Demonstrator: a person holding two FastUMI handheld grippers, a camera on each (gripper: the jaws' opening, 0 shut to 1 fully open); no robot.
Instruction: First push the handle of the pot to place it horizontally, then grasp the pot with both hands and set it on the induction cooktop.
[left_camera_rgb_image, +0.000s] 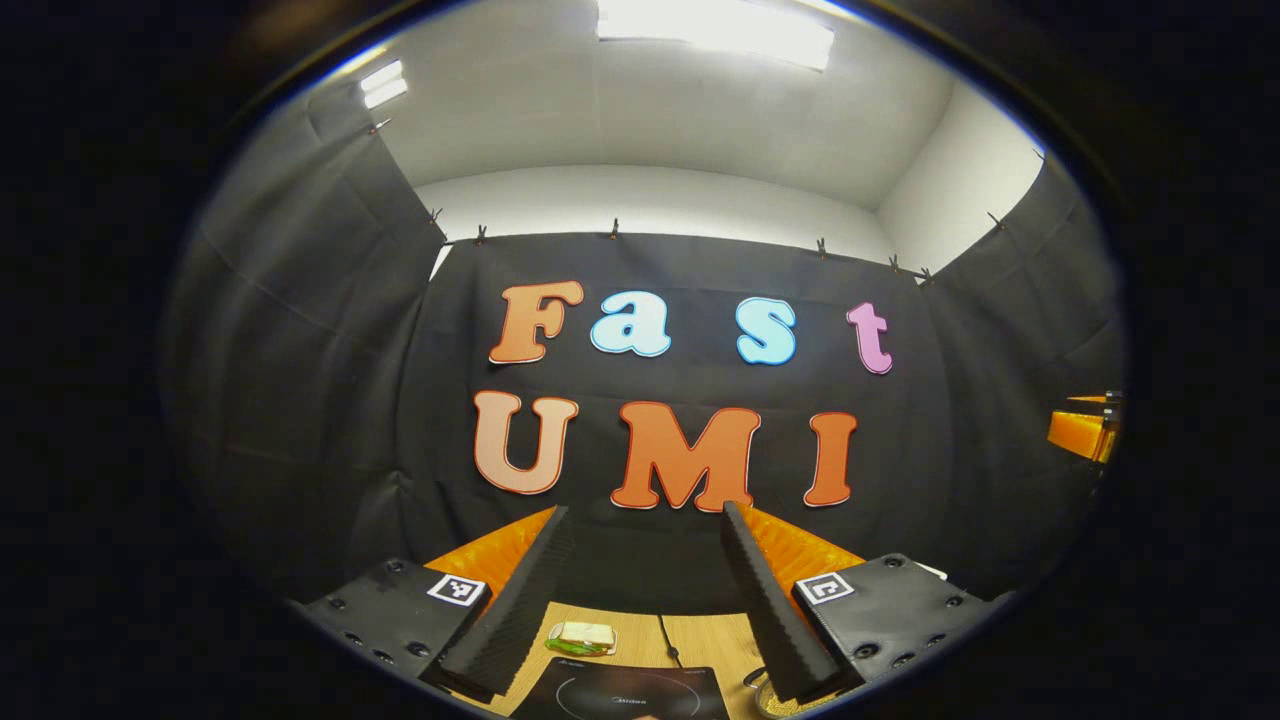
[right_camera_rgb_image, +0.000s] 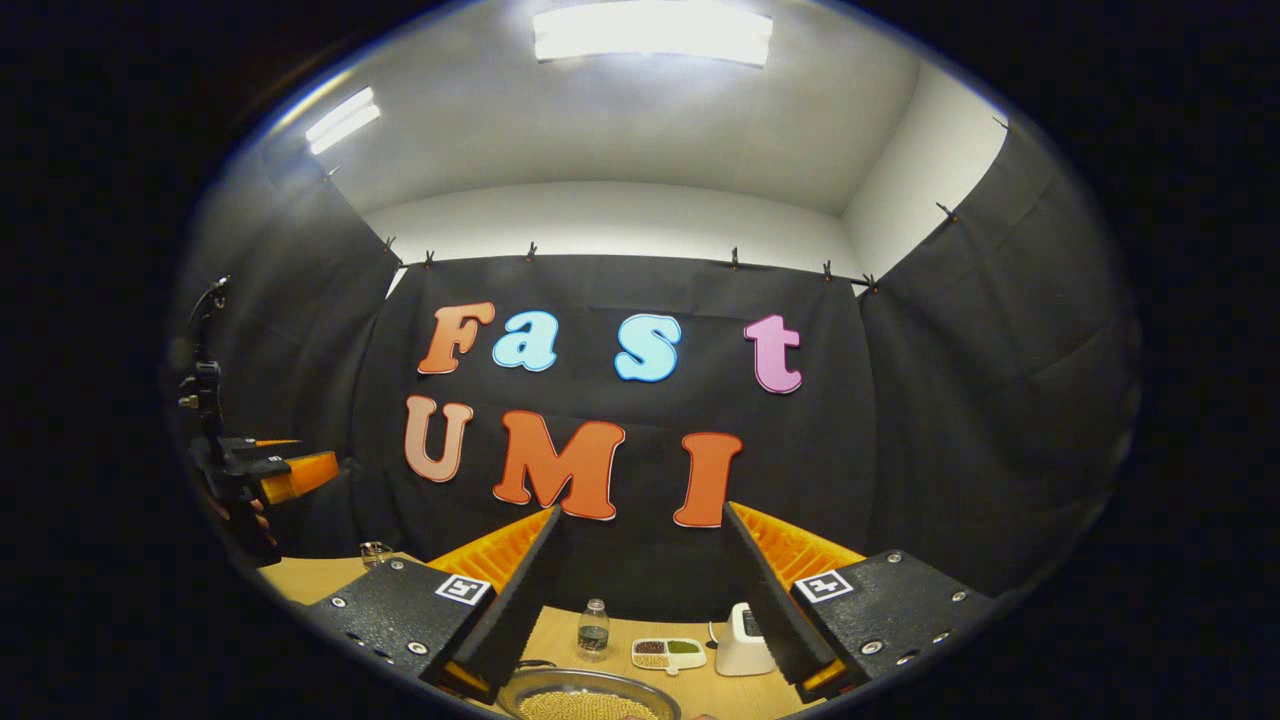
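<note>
Pre-push stage: left gripper (left_camera_rgb_image: 645, 600) and right gripper (right_camera_rgb_image: 640, 600), jaws apart and empty, raised above pot (right_camera_rgb_image: 585, 700) and cooktop (left_camera_rgb_image: 625, 692); handle push pending

On the wooden desk (right_camera_rgb_image: 320, 575), the round metal pot of pale grains (right_camera_rgb_image: 585, 700) sits nearest; behind it stands a small clear plastic bottle (right_camera_rgb_image: 593, 629), and right of the bottle a divided white dish (right_camera_rgb_image: 668, 653), then a white boxy appliance (right_camera_rgb_image: 742, 640)
</note>
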